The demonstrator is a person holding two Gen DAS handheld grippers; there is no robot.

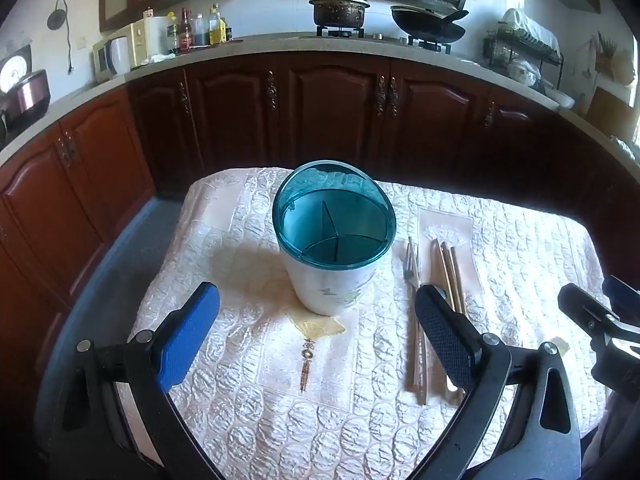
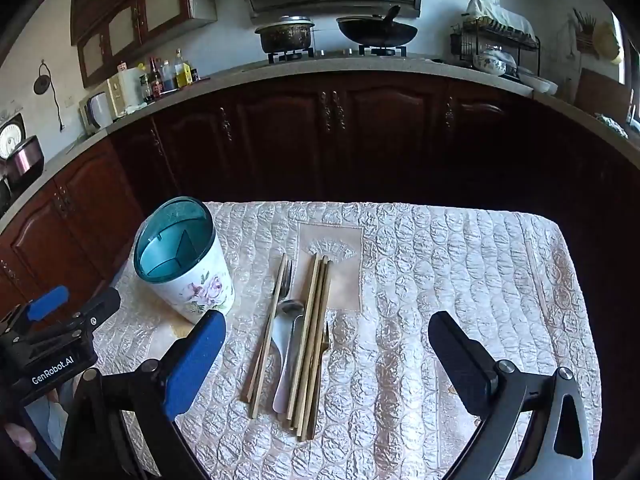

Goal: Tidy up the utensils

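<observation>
Your left gripper (image 1: pixel 318 314) and right gripper (image 2: pixel 328 340) both stand spread wide, holding nothing, above the quilted tablecloth (image 2: pixel 460 264). The utensil holder (image 1: pixel 334 236) stands upright ahead of your left; chopsticks (image 2: pixel 312 340), fork (image 2: pixel 285 276) and spoon (image 2: pixel 282 344) lie bundled just beside it.

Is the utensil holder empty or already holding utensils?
Empty. The holder stands upright and its teal dividers show bare compartments. The chopsticks, fork and spoon all lie on the tablecloth beside it.

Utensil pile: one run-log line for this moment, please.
left hand-held gripper: open, empty | right hand-held gripper: open, above utensil pile | holder: upright, empty | progress: none stowed
</observation>
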